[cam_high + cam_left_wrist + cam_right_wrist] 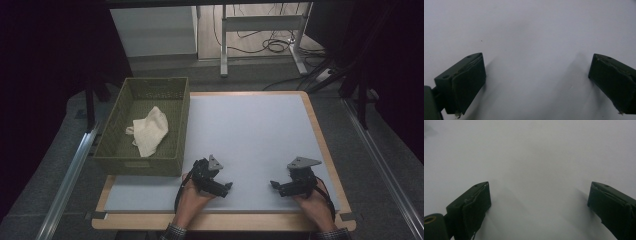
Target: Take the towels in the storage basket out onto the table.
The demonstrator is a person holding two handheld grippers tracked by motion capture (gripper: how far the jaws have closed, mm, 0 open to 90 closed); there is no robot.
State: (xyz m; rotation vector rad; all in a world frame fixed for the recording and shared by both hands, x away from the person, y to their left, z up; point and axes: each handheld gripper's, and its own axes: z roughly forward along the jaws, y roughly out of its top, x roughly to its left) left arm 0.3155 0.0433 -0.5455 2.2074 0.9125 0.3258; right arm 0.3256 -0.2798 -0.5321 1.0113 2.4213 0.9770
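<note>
Resting near the front edge of the tabletop (250,130), both tools sit idle with nothing between their jaws. The left hand-held gripper (223,189) lies toward the front left, just off the near right corner of the basket (107,150), its jaws spread wide and empty; in the left gripper view its two black pads (469,82) stand far apart over bare grey surface. The right hand-held gripper (276,186) lies toward the front right corner, likewise released, and the right gripper view shows its pads (475,207) parted over the same plain surface.

Farther back, the olive woven basket stands along the left edge, its long axis running from front to back. Inside it lies a crumpled cream cloth (149,130), roughly mid-basket and touching the floor of it, with one corner drooping toward the near wall.

From the two tools the cloth lies away and to the left. By my reading the left hand-held gripper is clearly the nearer one: it would need to go up over the basket's near right rim and then down and back to reach the cloth, while the right would have to cross most of the tabletop's width.
</note>
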